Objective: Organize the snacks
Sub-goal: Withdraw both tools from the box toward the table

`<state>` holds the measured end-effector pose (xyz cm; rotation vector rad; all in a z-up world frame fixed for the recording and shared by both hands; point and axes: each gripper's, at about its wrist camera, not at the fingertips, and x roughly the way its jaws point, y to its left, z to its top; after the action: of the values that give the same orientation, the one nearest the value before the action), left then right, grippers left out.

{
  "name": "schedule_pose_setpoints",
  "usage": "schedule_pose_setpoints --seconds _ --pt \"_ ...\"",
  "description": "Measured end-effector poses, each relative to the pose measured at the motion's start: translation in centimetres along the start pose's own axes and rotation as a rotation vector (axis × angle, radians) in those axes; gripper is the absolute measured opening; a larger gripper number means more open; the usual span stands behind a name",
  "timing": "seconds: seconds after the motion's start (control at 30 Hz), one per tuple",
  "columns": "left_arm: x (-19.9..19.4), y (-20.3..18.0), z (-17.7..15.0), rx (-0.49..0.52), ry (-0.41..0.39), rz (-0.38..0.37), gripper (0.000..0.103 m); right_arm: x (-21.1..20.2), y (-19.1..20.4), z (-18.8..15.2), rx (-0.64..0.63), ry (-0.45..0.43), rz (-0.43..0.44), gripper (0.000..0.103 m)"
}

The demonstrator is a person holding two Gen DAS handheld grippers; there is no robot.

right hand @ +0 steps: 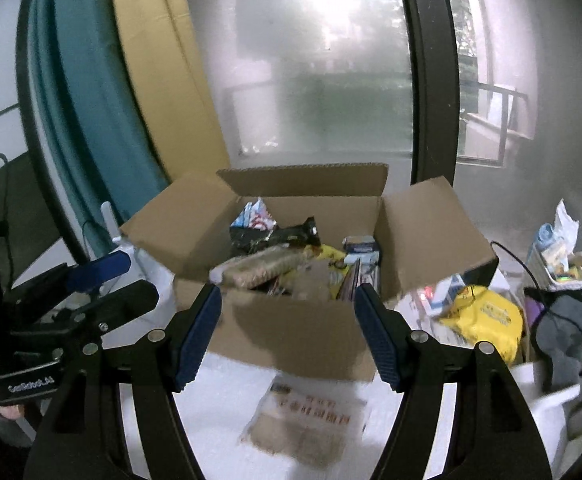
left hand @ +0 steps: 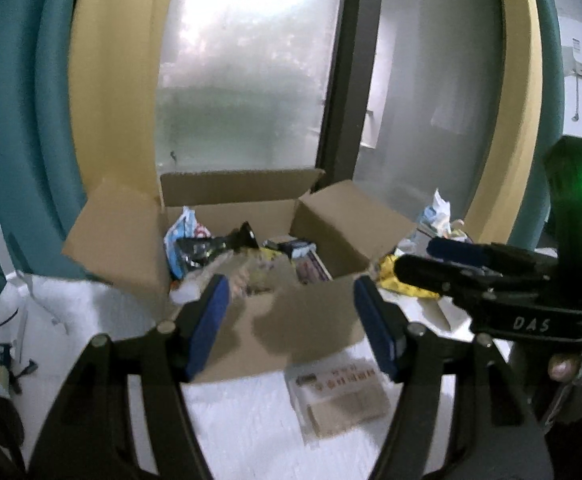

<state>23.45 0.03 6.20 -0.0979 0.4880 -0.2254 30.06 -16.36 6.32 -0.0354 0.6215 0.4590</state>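
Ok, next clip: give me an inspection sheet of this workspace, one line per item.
Surface: white tabletop, blurred.
Job's things: open cardboard box with its flaps up, holding mixed snack packets; a flat beige packet lies on the table in front of it.
Clutter: yellow bag, grey cloth and small packages to the right of the box.
Grippers: left claw and right claw both open, nothing between the pads, both facing the box.
Cables: a black one runs through the right-hand clutter.
Surroundings: frosted window, teal and yellow curtains.
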Motion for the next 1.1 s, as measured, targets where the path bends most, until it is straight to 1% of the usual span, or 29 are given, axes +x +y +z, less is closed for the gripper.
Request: schedule_pose_setpoints --seconds 0.33,0.43,0.53,0.73,0.83,0.9,1.1 --pt "-3.7 -2.2 -4.8 0.042 0.062 -0.028 0.066 -4.9 0.6 -5.1 0.017 0.021 -0.018 0.072" --pt "-4.7 -2.4 -6.8 0.024 0.099 -0.033 0.066 -6.0 0.5 -6.9 0.034 0.035 -0.023 0.072" --pt "-5.4 -2.9 -8.8 0.030 0.143 -0.036 0.066 -6.9 0.6 -9.1 0.059 0.058 -0.021 0.072" --pt "-7.0 -3.5 -12.5 0.019 0.205 -0.055 0.066 -7.8 1.4 -13.1 0.081 0.115 -0.002 0.072" --pt "-7.5 -3.8 -14.1 -0.010 0.236 -0.066 0.066 -8.1 1.9 -14.6 0.095 0.132 0.000 0.072" --pt "-7.8 -4.2 -15.0 -0.011 0.255 -0.081 0.066 -8.2 2.3 -15.6 0.102 0.143 0.003 0.072" --pt "-8.1 -4.7 -17.2 -0.034 0.302 -0.085 0.066 -8.2 3.0 -19.1 0.134 0.206 0.031 0.072"
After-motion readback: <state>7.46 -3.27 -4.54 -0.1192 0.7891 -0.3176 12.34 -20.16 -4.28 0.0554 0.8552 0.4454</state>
